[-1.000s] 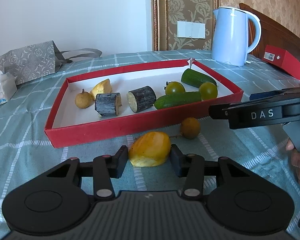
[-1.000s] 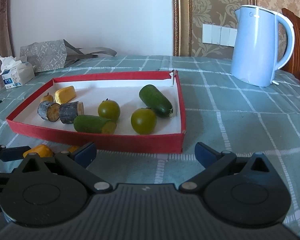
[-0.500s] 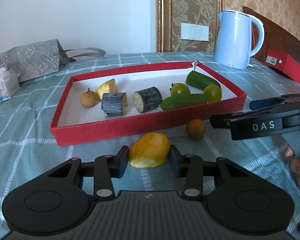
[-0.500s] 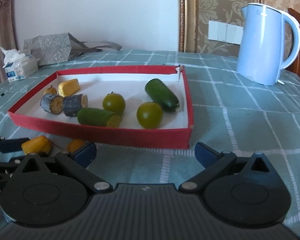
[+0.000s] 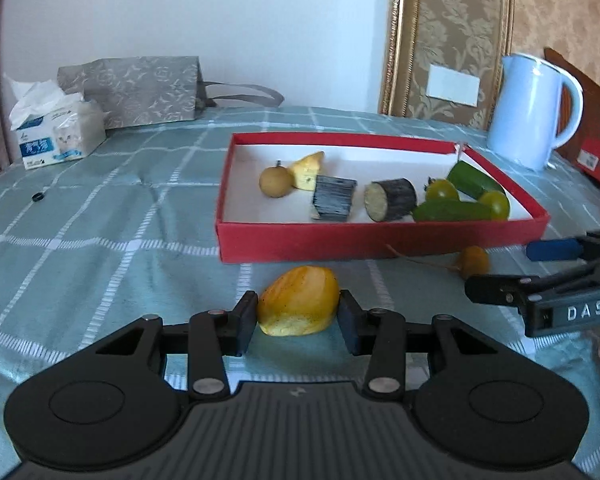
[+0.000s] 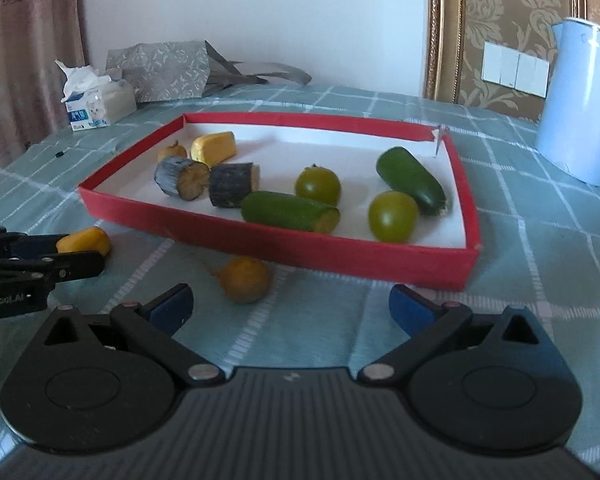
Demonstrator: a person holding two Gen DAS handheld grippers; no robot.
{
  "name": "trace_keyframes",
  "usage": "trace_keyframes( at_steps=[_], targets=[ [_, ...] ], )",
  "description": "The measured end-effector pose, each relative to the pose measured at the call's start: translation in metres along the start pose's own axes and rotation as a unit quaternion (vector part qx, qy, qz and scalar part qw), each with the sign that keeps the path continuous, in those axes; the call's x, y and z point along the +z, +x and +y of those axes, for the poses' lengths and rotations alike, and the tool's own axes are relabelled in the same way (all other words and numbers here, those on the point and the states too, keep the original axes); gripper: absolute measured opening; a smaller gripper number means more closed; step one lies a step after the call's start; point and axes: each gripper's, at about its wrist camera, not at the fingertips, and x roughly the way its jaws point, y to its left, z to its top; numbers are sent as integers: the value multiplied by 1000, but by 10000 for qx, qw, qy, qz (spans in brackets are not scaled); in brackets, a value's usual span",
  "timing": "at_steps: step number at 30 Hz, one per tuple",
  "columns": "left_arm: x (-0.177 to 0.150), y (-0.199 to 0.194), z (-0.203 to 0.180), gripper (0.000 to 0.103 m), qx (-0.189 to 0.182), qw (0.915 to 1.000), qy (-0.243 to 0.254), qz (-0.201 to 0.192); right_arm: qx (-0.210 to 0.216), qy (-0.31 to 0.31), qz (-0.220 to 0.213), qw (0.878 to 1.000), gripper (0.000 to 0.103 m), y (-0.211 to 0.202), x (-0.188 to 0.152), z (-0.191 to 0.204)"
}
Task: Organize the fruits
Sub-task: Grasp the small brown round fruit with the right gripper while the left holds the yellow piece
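Teal checked cloth (image 5: pixel 100 240) covers the whole table. On it, toward 12 o'clock in the left wrist view, sits the red tray (image 5: pixel 380 240), shallow, white inside.

Tray contents, big to small, right wrist view: two green cucumber pieces, one at 2 o'clock near the far right wall (image 6: pixel 411 180), one lying along the near wall (image 6: pixel 290 211); two dark-skinned cut chunks (image 6: pixel 182 178) touching each other at the left; a yellow wedge (image 6: pixel 214 148) behind them; two green tomatoes (image 6: pixel 392 216) between the cucumbers; one small brown round fruit (image 6: pixel 172 151) at the far left, beside the wedge.

Outside the tray: yellow fruit piece (image 5: pixel 298 306), on or just above the cloth near the tray's front wall; I cannot tell whether it has lifted. The left gripper (image 5: pixel 298 316) is clamped on it, both pads pressing its sides; its jaws have just been closing, with the piece between them. A small round stemmed fruit (image 6: pixel 246 279) lies loose on the cloth at 11 o'clock from the right gripper (image 6: pixel 290 308), just ahead of its left finger, not between the fingers. That gripper's jaws stand wide apart, nothing in them.

Step in hand, as I judge it: pick-up of the yellow piece, grip made, carry not yet done. Two items left outside, so the task looks well along.

Next move calls for lifting clear of the front wall, then setting down at 11 o'clock beside the other yellow wedge. The right gripper would need to shift left to centre on the round fruit, which may roll.
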Motion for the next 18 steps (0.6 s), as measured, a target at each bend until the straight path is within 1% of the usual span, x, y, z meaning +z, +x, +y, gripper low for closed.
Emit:
trace_keyframes(
  at_steps=[2,3,5,7,9,11,15,16,18],
  targets=[
    [1,1,4,42,41,10000,-82,-10,47,59,87,9999,98,5,1,1],
    [1,2,7,42,36,9999,-132,-17,20,75,107,9999,98,6,1,2],
    [1,2,10,42,1,9998,-195,-26,-7,57,98,9999,94,8,2,5],
    [1,2,11,42,-8,9998,-214,-30,-85,56,89,9999,93,9,3,8],
    [1,2,11,42,-8,9998,-212,-30,-166,-11,79,9998,88,11,5,13],
    [1,2,12,42,-33,9997,-245,-35,-232,-102,52,9997,78,13,6,18],
    [1,1,13,42,-68,9996,-289,-42,-274,-162,34,9995,76,14,7,22],
    [1,1,13,42,-65,9996,-284,-42,-266,-167,31,9995,74,13,7,22],
    [1,1,14,42,-78,9995,-302,-45,-92,-219,22,9997,55,11,7,25]
  ],
)
